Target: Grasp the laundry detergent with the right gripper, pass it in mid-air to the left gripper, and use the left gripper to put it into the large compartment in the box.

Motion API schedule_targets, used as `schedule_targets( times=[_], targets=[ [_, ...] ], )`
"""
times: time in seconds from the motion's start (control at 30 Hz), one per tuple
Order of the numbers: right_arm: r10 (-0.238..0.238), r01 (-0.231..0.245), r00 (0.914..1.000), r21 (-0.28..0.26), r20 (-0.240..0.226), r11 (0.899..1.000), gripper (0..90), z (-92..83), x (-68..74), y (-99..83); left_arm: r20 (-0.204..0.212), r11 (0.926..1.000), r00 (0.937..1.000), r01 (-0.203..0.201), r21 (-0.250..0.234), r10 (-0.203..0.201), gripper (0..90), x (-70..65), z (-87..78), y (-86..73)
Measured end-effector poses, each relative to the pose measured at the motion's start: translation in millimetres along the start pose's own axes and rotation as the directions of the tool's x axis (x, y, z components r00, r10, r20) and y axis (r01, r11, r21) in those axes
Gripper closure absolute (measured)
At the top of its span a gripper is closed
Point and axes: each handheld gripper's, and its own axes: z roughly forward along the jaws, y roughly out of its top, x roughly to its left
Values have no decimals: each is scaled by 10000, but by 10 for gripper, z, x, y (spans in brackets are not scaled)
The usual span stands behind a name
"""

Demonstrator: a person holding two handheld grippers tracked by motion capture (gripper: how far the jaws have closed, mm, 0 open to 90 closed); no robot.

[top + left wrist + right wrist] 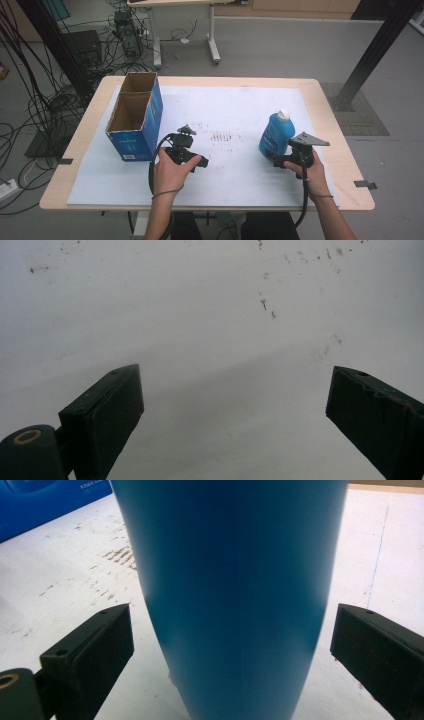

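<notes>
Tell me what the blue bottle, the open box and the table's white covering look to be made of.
Blue bottle: probably plastic, smooth with a soft sheen along its side, white cap. Open box: cardboard, raw brown inside, glossy blue print outside. White covering: a thin matte sheet, paper or plastic film, scuffed with brown specks; I cannot tell which.

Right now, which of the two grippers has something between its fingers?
The right gripper: the blue bottle stands between its open fingers, not yet touched. The left gripper is open over the bare white sheet.

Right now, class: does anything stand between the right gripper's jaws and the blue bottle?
Nothing visible does. The right gripper has its jaws open on either side of the blue bottle, with bare white sheet in the gaps.
</notes>
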Motion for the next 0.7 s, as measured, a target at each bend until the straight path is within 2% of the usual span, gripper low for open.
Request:
schedule_targets(
  times=[0.7],
  targets=[
    [23, -25, 10000, -227, -80, 9997, 37, 26, 21, -18, 6, 10000, 10000, -12, -20, 12, 87, -9, -11, -1]
  ],
)
